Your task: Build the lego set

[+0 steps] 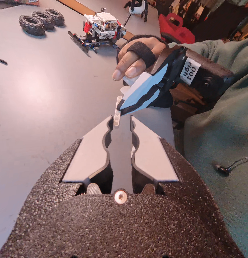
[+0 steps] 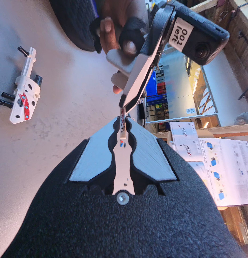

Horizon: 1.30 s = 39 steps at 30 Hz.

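Between the two grippers: a white beam passed from one to the other.

Nearest, the left gripper (image 1: 121, 118) stands with jaws parted around the white beam's (image 1: 117, 111) lower end, not yet pinching it; the right gripper (image 2: 122, 118) is clamped on that beam (image 2: 123, 124), tilted down from the right. Farther off, the truck body (image 1: 102, 30) looks largely assembled, but three tyres (image 1: 41, 21) and a white side panel (image 2: 25, 97) lie loose on the table (image 1: 36, 90), so much fitting remains.

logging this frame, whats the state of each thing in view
white beam: clamped by right gripper
right gripper: shut on the beam
left gripper: open, beam end between its tips
truck model: part built, wheelless
three tyres: loose on table
white panel piece: lying unattached
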### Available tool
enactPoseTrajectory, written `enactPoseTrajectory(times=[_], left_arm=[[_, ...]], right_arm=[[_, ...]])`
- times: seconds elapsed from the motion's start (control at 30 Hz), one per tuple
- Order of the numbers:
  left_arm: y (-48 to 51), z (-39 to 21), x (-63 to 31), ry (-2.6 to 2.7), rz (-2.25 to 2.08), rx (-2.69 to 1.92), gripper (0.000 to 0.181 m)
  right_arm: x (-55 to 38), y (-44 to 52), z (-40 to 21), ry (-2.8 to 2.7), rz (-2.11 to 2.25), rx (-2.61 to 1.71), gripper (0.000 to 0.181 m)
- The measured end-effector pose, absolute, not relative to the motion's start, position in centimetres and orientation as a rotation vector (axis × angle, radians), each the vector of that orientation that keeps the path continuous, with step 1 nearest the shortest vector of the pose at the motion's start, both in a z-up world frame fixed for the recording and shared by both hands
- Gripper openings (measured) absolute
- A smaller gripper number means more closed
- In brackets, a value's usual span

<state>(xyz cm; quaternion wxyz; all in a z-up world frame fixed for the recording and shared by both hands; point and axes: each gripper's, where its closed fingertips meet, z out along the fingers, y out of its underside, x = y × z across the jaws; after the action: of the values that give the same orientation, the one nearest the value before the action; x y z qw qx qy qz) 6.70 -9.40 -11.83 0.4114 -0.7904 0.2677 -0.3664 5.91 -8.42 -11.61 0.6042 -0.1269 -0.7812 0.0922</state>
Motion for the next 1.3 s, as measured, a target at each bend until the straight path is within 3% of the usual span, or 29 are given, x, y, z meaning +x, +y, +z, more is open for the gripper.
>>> enactPoseTrajectory(times=[0.07, 0.13, 0.23, 0.43, 0.5, 0.57, 0.67, 0.97, 1.3], left_arm=[[-8.8, -12.0, 6.6, 0.742, -0.836, -1.981, 0.007], [-8.6, -12.3, 6.8, 0.795, -0.792, -1.98, 0.007], [-8.3, -15.4, 6.3, 0.898, -0.633, -2.072, 0.007], [-9.1, -20.7, 6.3, 1.03, -0.5, -2.225, 0.007], [-9.3, -21.4, 6.2, 1.043, -0.502, -2.249, 0.007], [-9.3, -21.4, 6.2, 1.044, -0.499, -2.243, 0.008], [-9.4, -21.0, 5.7, 1.037, -0.468, -2.24, 0.025], [-14.5, -17.9, 4.6, 0.876, -0.637, -2.214, 0.03], [-15.2, -17.4, 5.5, 0.829, -0.897, -2.223, 0.046]], right_arm=[[6.0, -8.2, -11.2, -1.792, 0.209, -0.295, 0.007], [6.3, -7.9, -11.5, -1.804, 0.262, -0.359, 0.008], [7.1, -6.5, -13.8, -1.91, 0.385, -0.608, 0.027], [10.8, -9.1, -17.7, -2.194, 0.809, -1.031, 0.021], [12.3, -11.1, -18.4, -2.314, 0.983, -1.171, 0.028], [13.1, -12.2, -19.0, -2.397, 1.036, -1.27, 0.035], [12.8, -13.0, -19.6, -2.452, 0.978, -1.312, 0.038], [11.3, -14.4, -20.8, -2.499, 0.858, -1.293, 0.026], [8.3, -13.4, -14.8, -2.089, 0.65, -0.705, 0.019]])
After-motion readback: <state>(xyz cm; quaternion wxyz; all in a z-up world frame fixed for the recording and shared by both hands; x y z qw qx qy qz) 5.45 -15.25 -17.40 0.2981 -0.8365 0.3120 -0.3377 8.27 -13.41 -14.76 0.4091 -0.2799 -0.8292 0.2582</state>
